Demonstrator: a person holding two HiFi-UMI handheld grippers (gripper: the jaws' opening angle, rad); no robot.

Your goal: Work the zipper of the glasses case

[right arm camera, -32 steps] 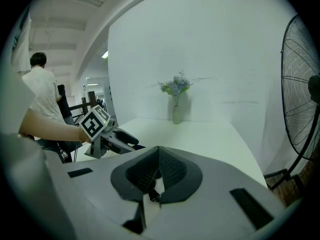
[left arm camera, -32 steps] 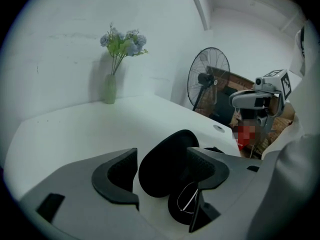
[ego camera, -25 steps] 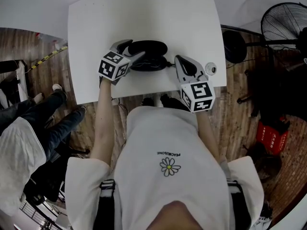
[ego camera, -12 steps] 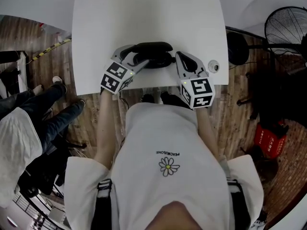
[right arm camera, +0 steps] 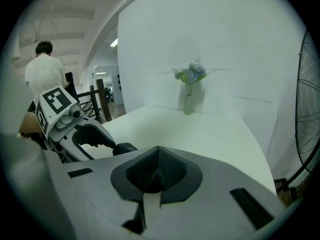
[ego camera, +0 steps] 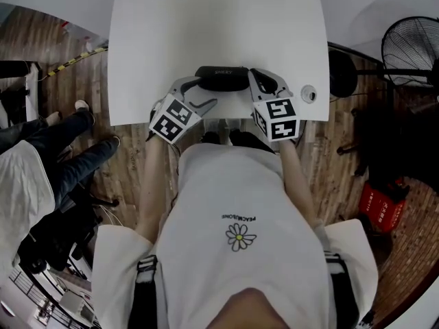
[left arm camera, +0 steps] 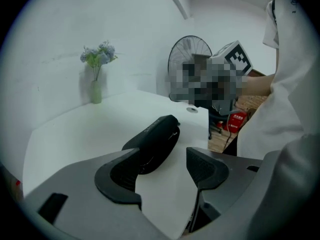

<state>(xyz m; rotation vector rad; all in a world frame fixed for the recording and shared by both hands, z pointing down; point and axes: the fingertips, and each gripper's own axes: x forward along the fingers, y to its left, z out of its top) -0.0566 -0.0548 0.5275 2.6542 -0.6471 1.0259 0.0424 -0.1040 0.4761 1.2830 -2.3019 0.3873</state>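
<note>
The black glasses case (ego camera: 221,78) lies near the front edge of the white counter (ego camera: 206,19), between the two grippers, and it looks closed. The left gripper (left arm camera: 162,170) has its jaws spread, with one end of the case just beside its left pad and only bare counter in the gap, while the right gripper (right arm camera: 157,174) is pressed together on nothing. I judge the zipper work is not under way now: the case must be steadied and the pull, too small to see, caught.
</note>
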